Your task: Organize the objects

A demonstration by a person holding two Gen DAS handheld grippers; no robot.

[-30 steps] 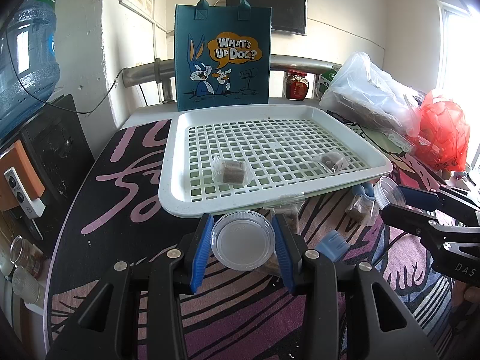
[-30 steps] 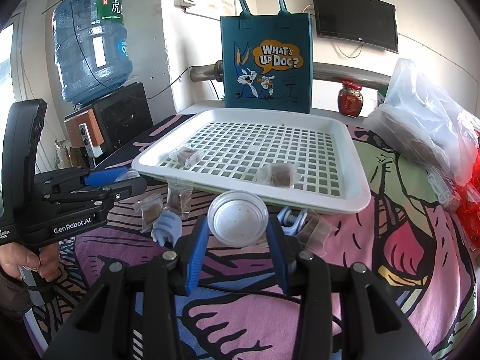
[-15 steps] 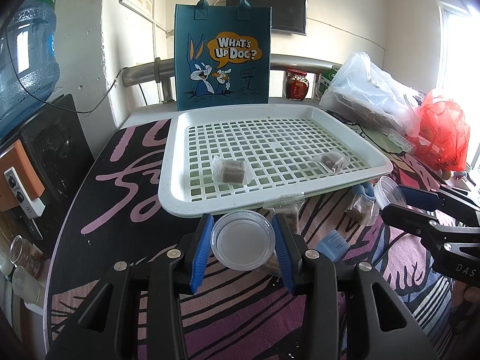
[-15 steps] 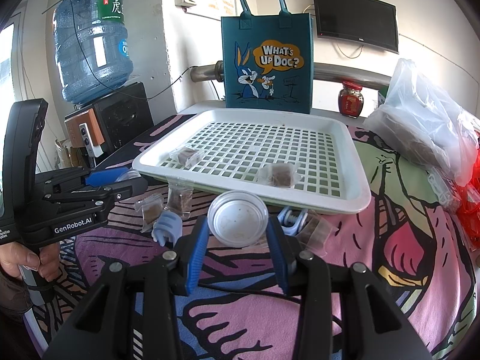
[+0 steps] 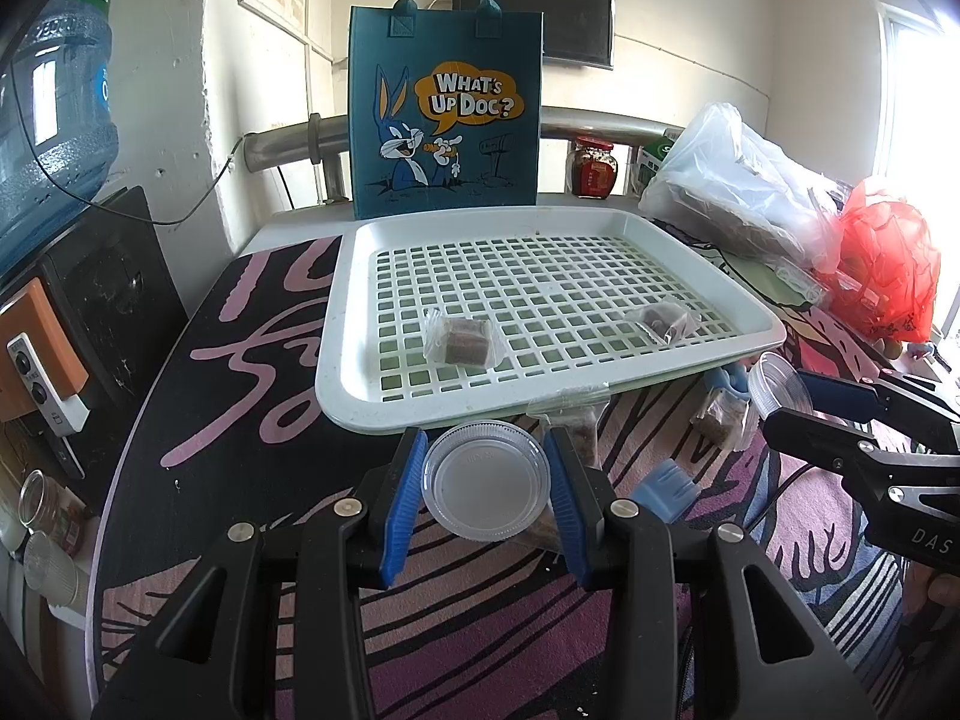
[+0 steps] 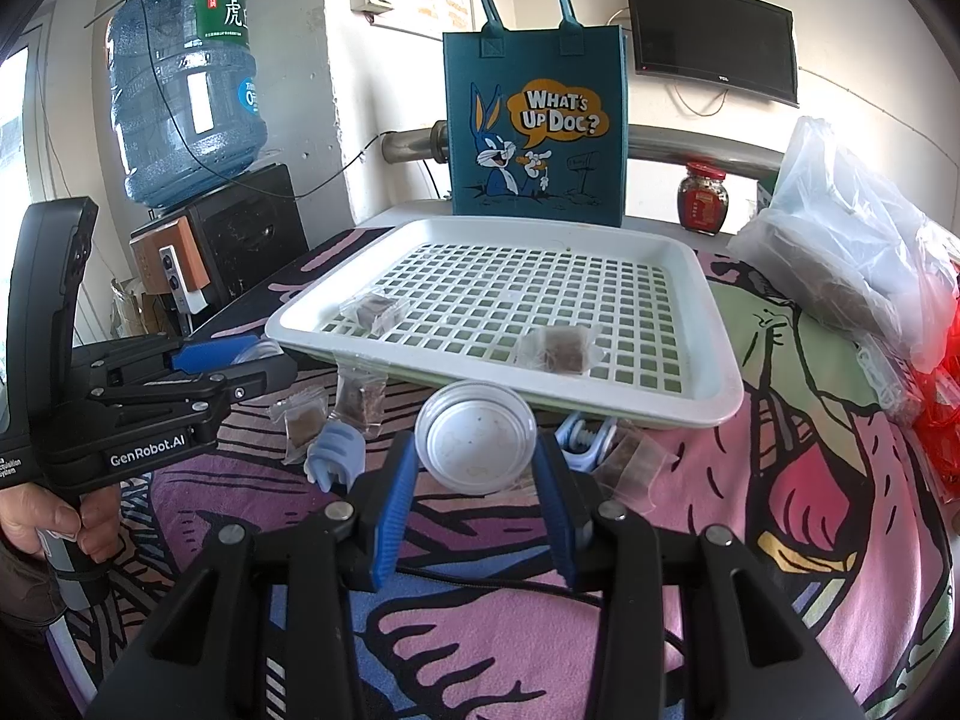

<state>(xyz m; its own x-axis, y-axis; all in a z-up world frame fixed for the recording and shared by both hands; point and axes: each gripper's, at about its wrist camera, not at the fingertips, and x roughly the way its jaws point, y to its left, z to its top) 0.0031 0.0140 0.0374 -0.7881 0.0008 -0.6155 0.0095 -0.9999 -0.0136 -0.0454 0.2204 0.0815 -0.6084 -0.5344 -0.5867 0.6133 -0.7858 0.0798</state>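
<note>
My left gripper (image 5: 486, 483) is shut on a clear round plastic lid (image 5: 486, 489), held just above the table before the white slotted tray (image 5: 360, 414). My right gripper (image 6: 477, 468) is shut on a second clear round lid (image 6: 474, 441), near the tray's front edge (image 6: 660, 411). Two bagged brown cubes lie in the tray (image 5: 459, 343) (image 5: 663, 321). More bagged cubes (image 6: 360, 399) and blue clips (image 6: 336, 456) lie on the cloth in front of the tray. Each gripper shows in the other's view: the right one (image 5: 780, 396), the left one (image 6: 264, 357).
A blue "What's Up Doc?" tote bag (image 5: 447, 114) stands behind the tray. A red jar (image 5: 594, 165), a clear plastic bag (image 5: 738, 192) and a red bag (image 5: 882, 270) sit at the right. A water bottle (image 6: 180, 90) on a dispenser stands at the left.
</note>
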